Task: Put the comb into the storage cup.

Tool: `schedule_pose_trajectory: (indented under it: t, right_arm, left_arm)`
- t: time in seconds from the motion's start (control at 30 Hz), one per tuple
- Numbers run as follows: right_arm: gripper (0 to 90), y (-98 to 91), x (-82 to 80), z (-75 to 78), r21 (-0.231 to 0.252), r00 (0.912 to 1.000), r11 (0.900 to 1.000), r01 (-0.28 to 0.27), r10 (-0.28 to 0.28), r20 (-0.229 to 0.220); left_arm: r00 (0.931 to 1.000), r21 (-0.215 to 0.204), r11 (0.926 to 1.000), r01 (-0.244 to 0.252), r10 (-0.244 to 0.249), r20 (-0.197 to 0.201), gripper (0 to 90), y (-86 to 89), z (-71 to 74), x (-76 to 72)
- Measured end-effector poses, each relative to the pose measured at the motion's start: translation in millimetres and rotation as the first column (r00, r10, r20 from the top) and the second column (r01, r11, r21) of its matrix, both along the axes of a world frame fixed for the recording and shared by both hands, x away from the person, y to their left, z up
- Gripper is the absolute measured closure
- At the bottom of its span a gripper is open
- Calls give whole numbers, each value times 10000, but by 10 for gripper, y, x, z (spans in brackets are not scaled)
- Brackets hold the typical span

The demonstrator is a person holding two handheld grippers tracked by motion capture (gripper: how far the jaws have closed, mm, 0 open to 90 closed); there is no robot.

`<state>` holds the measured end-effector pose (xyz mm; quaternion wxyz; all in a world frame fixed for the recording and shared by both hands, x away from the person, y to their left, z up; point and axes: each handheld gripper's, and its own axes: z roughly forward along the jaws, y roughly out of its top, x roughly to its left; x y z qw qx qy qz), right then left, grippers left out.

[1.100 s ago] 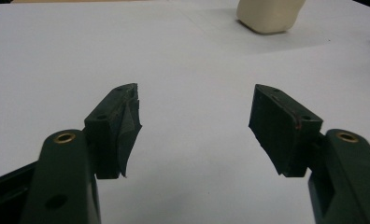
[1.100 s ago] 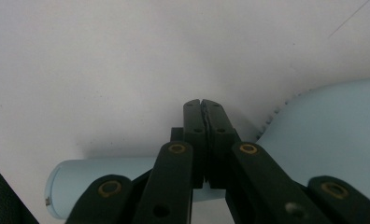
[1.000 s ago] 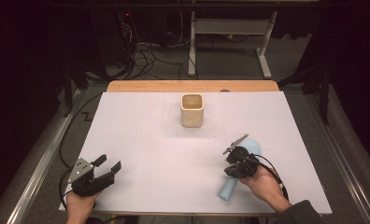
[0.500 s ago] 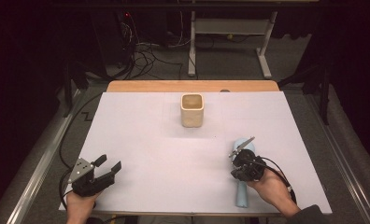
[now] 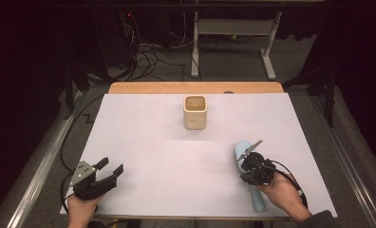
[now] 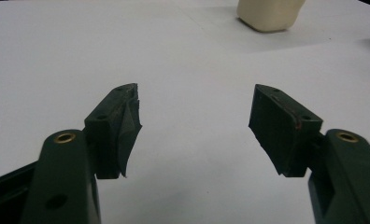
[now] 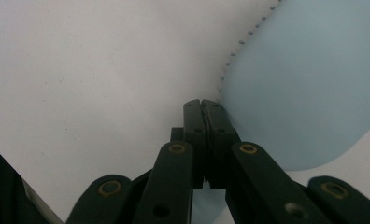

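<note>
My right gripper [image 5: 247,153] has its jaws pressed flat together with nothing between them, the tips sitting right at the bristled edge of the pale blue hairbrush [image 5: 252,190]. The brush lies flat on the white table cover [image 5: 143,142] near the right front, its head toward the cup and its handle pointing back to me, running under my right hand [image 5: 283,194]. In the right gripper view the closed tips [image 7: 201,109] rest against the brush head [image 7: 304,88] beside its row of bristle dots. Compared with a second ago, the brush has swung from a slant to nearly straight along the table's depth, and my right hand has drawn slightly nearer to me. My left gripper [image 5: 111,167] has stayed at the left front, jaws spread and empty over bare cover. The cream square cup [image 5: 195,112] stands unmoved at the far middle.
</note>
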<state>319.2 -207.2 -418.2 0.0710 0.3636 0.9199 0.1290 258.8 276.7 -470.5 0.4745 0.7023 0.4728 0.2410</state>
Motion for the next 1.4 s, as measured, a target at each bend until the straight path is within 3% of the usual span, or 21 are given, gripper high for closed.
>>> schedule_pose_trajectory:
  t: [0.3,0.6,0.77,1.03,1.2,1.4]
  right_arm:
    - [870,-35,-27,-1,221,10000,9997,-52,52,-19]
    - [728,-109,-115,104,896,9988,9958,187,-227,441]
    - [665,-180,-164,166,1037,9957,9930,560,-633,681]
    - [522,-283,-185,150,1094,9869,9843,1386,-1465,676]
    - [470,-338,-162,113,1125,9780,9742,1959,-2024,498]
    - [448,-368,-136,39,1183,9731,9672,2248,-2292,247]
  left_arm:
    - [10000,-40,10000,40,-40,54,341,-3,3,-2]
    - [10000,6,10000,-35,35,59,341,-1,4,-4]
    - [10000,-16,10000,-43,43,53,341,2,5,-5]
    - [10000,-11,10000,-9,9,29,341,-8,3,0]
    - [10000,-37,10000,-22,22,46,341,-1,4,-1]
    - [10000,-24,10000,-29,29,23,340,-3,2,1]
